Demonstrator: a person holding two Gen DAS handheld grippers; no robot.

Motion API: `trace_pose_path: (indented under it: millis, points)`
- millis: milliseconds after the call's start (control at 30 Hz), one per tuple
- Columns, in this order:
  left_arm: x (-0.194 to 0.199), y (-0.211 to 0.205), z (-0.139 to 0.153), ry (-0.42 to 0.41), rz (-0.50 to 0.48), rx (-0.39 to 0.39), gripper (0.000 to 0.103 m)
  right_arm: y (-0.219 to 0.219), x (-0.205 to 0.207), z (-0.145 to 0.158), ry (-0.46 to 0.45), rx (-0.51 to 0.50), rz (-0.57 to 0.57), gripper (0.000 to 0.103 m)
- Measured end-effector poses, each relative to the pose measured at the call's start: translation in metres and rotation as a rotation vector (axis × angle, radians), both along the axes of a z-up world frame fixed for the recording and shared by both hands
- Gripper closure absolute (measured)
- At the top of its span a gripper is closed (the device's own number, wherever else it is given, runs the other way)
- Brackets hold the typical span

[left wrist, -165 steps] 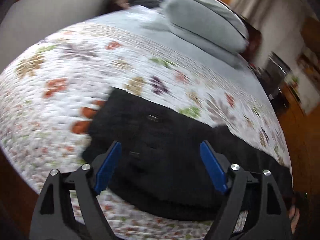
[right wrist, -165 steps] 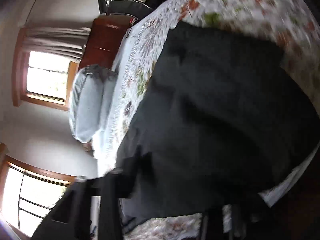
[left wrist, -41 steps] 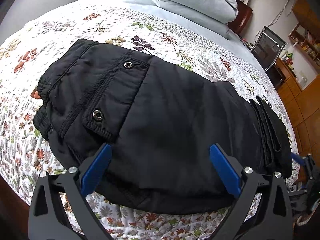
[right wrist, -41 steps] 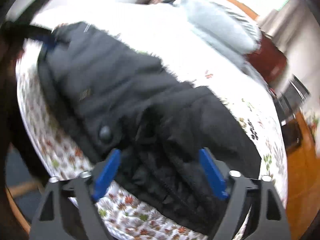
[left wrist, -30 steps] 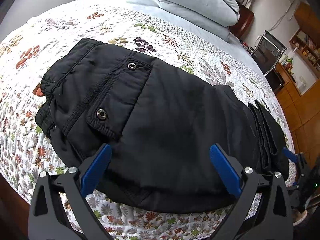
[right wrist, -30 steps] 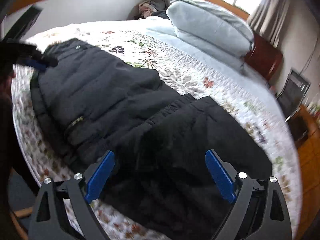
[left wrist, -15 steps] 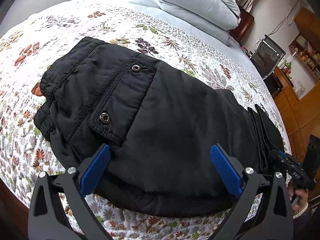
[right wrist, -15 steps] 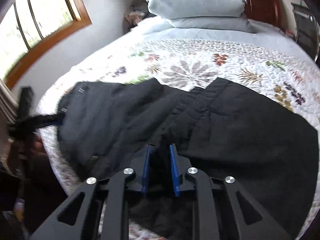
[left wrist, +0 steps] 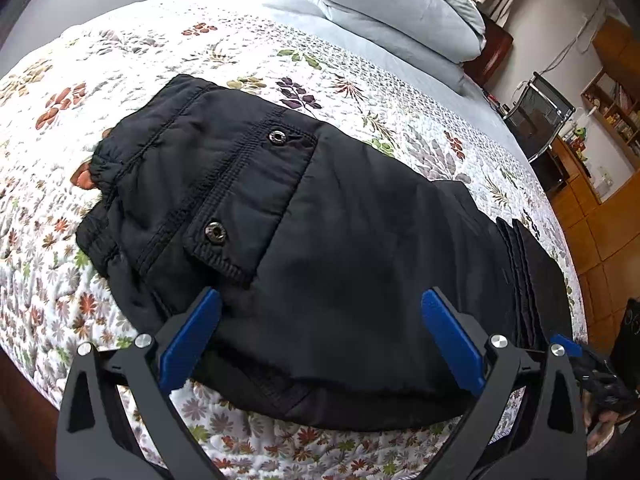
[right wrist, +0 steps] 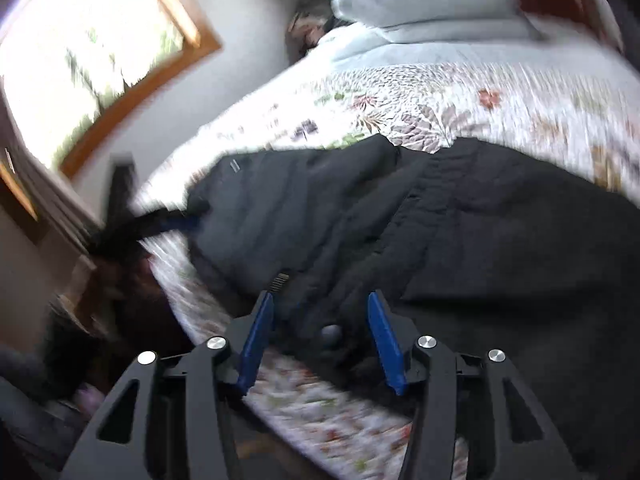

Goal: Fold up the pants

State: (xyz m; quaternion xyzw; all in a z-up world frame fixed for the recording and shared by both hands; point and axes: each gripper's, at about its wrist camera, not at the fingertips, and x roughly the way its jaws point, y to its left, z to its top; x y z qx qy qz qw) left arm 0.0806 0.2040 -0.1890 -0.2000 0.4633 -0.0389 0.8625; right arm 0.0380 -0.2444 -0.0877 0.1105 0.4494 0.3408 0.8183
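Your black padded pants [left wrist: 340, 240] lie folded across the near edge of the bed, on the white quilt with the flower print [left wrist: 240, 52]. The elastic waistband sits at the left of the left wrist view, with a flapped pocket and two metal snap buttons [left wrist: 216, 233] facing up. The stacked leg ends lie at the right.

Your left gripper [left wrist: 320, 336] hangs just over the near edge of the pants. Its blue pads stand spread wide and grip nothing.

Your right gripper [right wrist: 320, 336] sits at the leg end, and its view is blurred. Its jaws have just been opening and now stand partly apart. A bunched fold of the black fabric lies between the blue pads, but the pads do not press on it.

Two pale grey-blue pillows [left wrist: 400, 4] are stacked at the head of the bed, well apart from the pants.
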Motion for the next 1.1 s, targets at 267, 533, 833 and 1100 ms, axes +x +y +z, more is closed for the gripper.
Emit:
trace_pose_path:
  millis: [267,533,833,1100]
  points:
    - [-0.01,0.007,0.005,0.01,0.035,-0.025,0.003,-0.05,-0.016,-0.057,0.311,0.36,-0.217,0.049]
    - [-0.026,0.024,0.015,0.007,0.087,0.005,0.003,-0.069,0.012,-0.101,0.483,0.586,-0.443,0.043]
    - [-0.038,0.055,0.006,0.044,0.192,-0.026,0.003,-0.074,0.006,-0.101,0.563,0.735,-0.553,0.029]
    - [-0.037,0.054,0.007,0.038,0.181,0.0,0.003,-0.064,0.014,-0.101,0.541,0.617,-0.593,0.081]
